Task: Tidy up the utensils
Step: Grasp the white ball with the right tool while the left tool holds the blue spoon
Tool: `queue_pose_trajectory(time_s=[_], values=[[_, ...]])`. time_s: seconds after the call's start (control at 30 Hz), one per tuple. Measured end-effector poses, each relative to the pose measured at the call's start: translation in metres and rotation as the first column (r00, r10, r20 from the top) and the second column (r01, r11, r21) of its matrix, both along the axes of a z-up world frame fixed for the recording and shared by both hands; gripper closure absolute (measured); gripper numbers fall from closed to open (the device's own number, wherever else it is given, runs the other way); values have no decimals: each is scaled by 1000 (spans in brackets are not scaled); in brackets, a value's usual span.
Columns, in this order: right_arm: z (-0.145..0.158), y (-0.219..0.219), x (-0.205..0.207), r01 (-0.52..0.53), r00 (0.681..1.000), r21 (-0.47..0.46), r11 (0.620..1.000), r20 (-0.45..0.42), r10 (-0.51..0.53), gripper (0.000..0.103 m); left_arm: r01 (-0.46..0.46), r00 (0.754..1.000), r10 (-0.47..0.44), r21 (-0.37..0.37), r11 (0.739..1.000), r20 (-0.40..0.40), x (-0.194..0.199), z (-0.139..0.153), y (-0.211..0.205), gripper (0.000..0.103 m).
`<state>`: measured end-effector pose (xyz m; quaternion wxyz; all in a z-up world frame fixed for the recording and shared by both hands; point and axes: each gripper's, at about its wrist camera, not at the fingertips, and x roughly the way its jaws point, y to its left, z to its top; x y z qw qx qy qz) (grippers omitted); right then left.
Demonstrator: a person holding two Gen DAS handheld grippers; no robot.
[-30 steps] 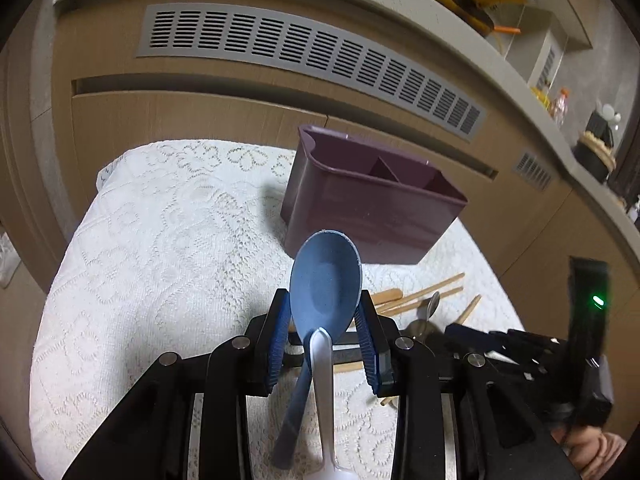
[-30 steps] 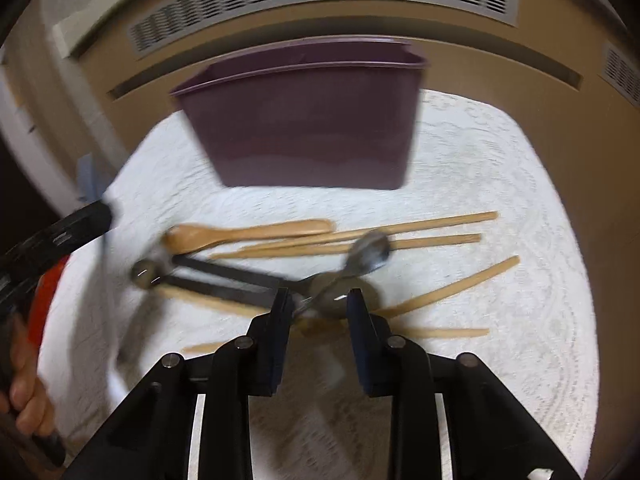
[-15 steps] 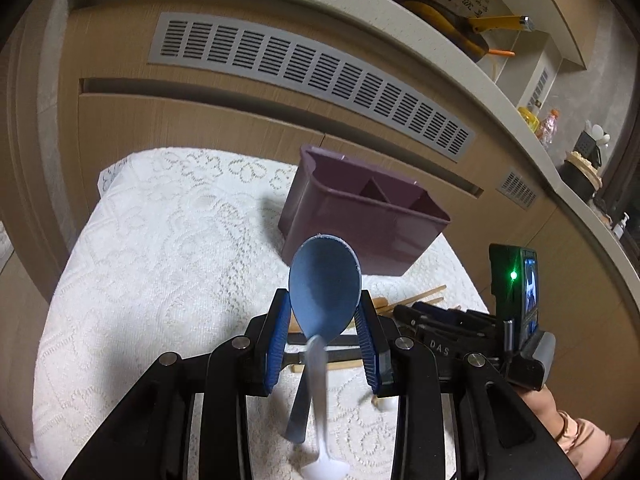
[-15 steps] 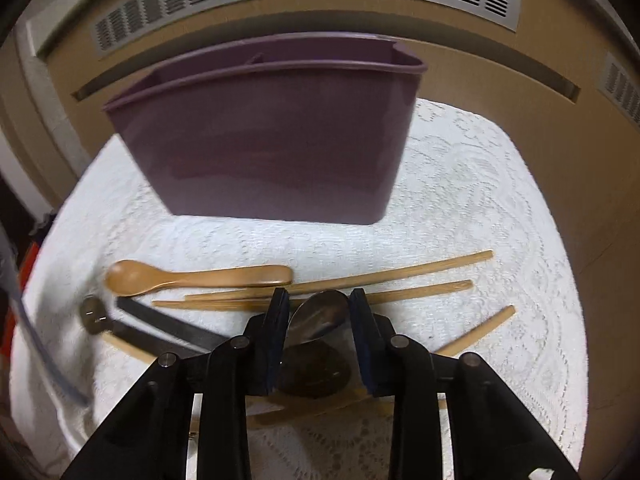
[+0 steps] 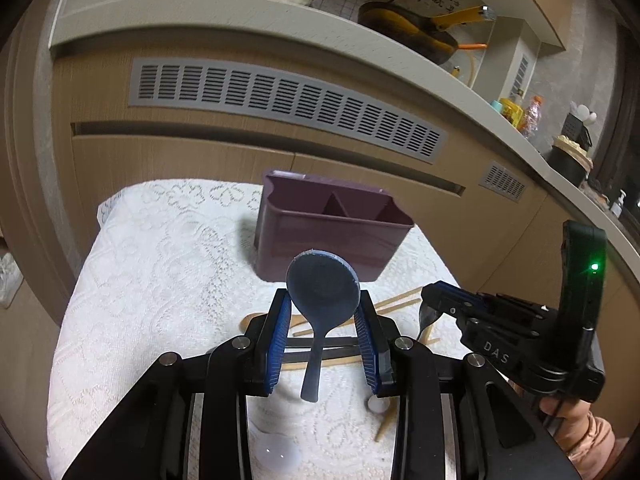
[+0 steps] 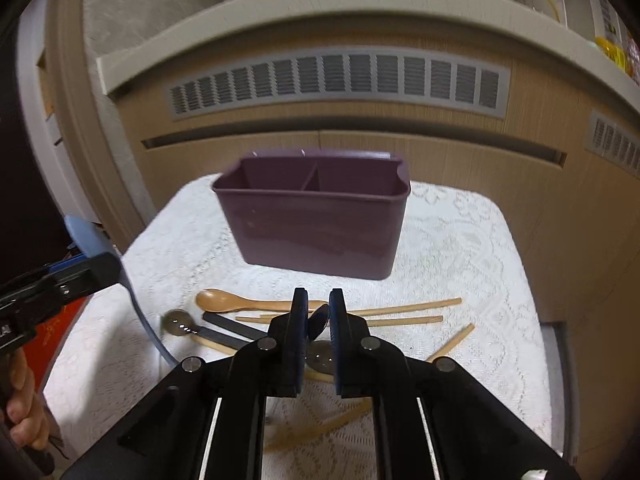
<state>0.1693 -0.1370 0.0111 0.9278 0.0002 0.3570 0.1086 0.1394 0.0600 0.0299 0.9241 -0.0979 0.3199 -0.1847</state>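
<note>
Left claw [image 5: 322,312] grips a blue spoon [image 5: 322,292]; right claw [image 6: 319,316] is closing on a metal spoon [image 6: 318,326].

Wooden cabinets [image 5: 200,168] with grey vents [image 5: 280,104], perhaps kitchen counter [image 5: 280,8] above

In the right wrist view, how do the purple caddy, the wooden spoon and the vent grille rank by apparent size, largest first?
1. Vent grille, widest across the picture, though it stands farther back.
2. Purple caddy.
3. Wooden spoon, clearly the smallest.

The caddy is nearer to the camera than the grille, so true sizes remain unsure.
</note>
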Motion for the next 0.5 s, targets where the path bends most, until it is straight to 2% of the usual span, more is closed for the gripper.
queue_pose_trajectory(time_s=[0.2, 0.5], values=[[12, -16, -16, -36, 999, 84, 996, -3, 36, 98, 13, 1000, -13, 1, 1000, 0, -10, 9, -10, 70], [42, -24, -38, -49, 995, 71, 996, 87, 42, 103, 32, 998, -34, 43, 999, 55, -25, 28, -23, 70]])
